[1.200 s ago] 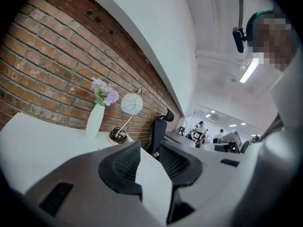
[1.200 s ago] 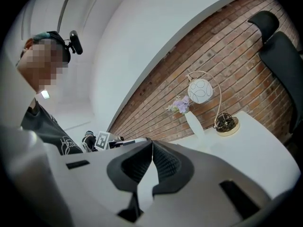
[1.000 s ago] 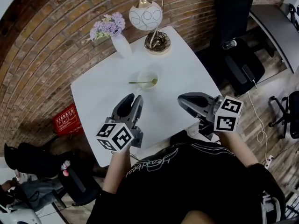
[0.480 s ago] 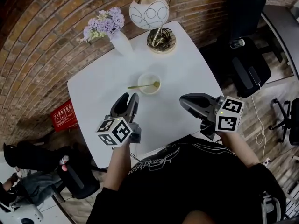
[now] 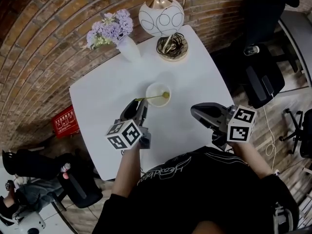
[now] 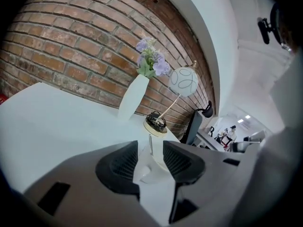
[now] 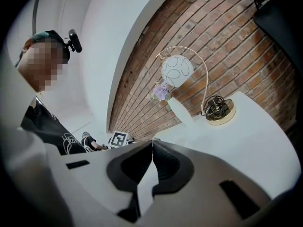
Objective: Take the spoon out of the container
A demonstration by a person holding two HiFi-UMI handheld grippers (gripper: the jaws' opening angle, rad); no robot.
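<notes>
Lower centre of the head view: the left gripper (image 5: 138, 106) is reaching over the table (image 5: 107, 96) with its jaws spread wide. They are straddling the handle end of the spoon (image 5: 152, 97) without pressing on it, apparently lining up a pinch. Lower right: the right gripper (image 5: 194, 112) is hanging idle near the table edge, jaws pressed together on nothing, away from the working side. Centre: the spoon is leaning in the container (image 5: 149, 90), bowl inside, handle jutting left over the rim towards the left gripper. Upper frame: a vase (image 5: 129, 50) and a lamp (image 5: 162, 18) are standing well apart from the container, leaving the approach open.
</notes>
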